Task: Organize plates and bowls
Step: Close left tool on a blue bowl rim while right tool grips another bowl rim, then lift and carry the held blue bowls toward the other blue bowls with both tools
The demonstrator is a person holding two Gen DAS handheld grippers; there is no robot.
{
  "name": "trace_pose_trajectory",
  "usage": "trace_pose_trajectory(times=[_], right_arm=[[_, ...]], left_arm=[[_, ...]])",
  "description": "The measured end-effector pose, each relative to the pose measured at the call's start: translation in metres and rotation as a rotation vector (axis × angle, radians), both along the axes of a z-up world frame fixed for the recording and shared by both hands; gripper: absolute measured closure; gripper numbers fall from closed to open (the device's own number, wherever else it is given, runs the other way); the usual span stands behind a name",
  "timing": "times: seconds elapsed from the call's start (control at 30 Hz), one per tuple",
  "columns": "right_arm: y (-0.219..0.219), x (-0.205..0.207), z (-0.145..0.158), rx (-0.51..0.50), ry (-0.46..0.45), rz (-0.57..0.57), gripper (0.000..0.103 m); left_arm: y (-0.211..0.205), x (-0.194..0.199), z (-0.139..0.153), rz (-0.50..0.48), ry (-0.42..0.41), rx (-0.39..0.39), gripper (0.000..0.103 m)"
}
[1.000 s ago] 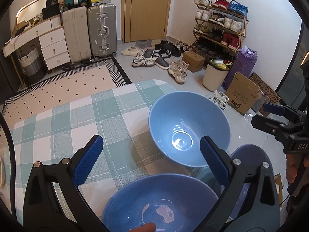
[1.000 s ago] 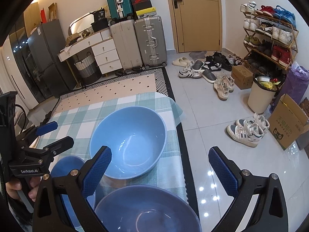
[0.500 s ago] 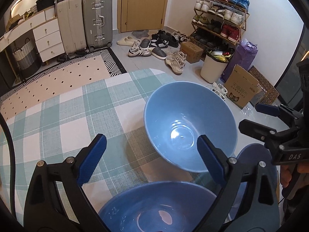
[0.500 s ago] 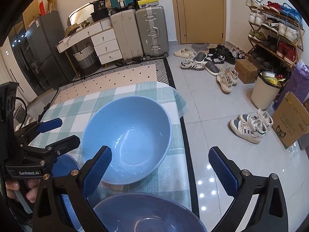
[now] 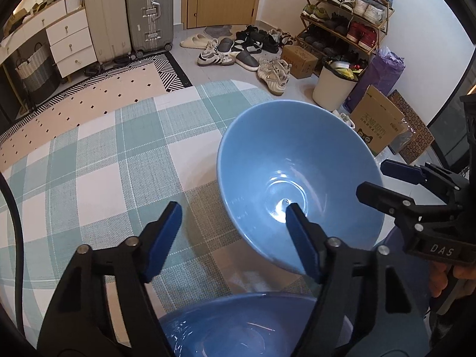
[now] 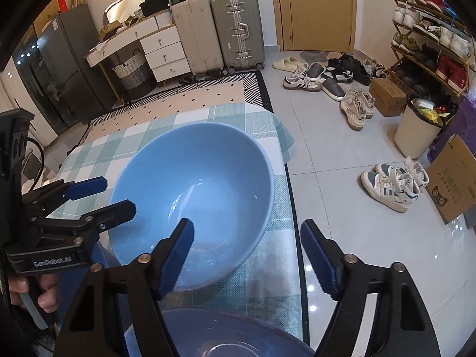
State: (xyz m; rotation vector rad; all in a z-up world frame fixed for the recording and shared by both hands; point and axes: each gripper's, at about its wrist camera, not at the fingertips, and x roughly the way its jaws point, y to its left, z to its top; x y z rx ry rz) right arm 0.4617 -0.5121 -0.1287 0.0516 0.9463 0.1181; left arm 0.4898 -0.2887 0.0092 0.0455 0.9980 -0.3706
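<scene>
Bowl [image 5: 297, 178] of light blue sits near the counter's [image 5: 89, 163] right edge, open cloth to its left. Left tool [image 5: 232, 232] and right tool [image 6: 247, 253], jaws just narrowed, straddle its near rim without pinching.

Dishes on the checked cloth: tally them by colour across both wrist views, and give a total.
Light blue bowl: 1
Mid blue dish, below the left wrist view: 1
Grey-blue dish, below the right wrist view: 1
Total: 3
</scene>
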Motion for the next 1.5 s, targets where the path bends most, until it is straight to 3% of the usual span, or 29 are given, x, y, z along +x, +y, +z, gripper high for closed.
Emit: trace_pose_trajectory(times=[0.1, 0.17, 0.23, 0.4, 0.57, 1.0, 1.5], right_arm=[[-0.001, 0.001, -0.002, 0.012, 0.008, 0.003, 0.037], [-0.001, 0.002, -0.004, 0.017, 0.011, 0.001, 0.047], [-0.001, 0.004, -0.006, 0.014, 0.021, -0.004, 0.048], [0.0, 0.004, -0.01, -0.002, 0.023, -0.008, 0.059], [0.002, 0.004, -0.011, -0.015, 0.025, 0.003, 0.07], [0.008, -0.001, -0.01, -0.043, 0.005, 0.014, 0.074], [0.013, -0.007, 0.001, -0.038, -0.037, 0.014, 0.074]], left_arm=[[-0.001, 0.003, -0.004, 0.0, 0.005, 0.002, 0.043], [-0.001, 0.006, -0.008, -0.002, 0.012, 0.0, 0.047], [-0.001, 0.008, -0.011, -0.004, 0.018, 0.001, 0.053], [-0.003, 0.01, -0.016, -0.016, 0.022, 0.005, 0.073], [-0.005, 0.008, -0.018, -0.033, 0.011, 0.001, 0.082], [-0.01, 0.0, -0.014, -0.034, -0.028, 0.048, 0.082], [-0.007, -0.007, 0.003, -0.025, -0.073, 0.049, 0.082]])
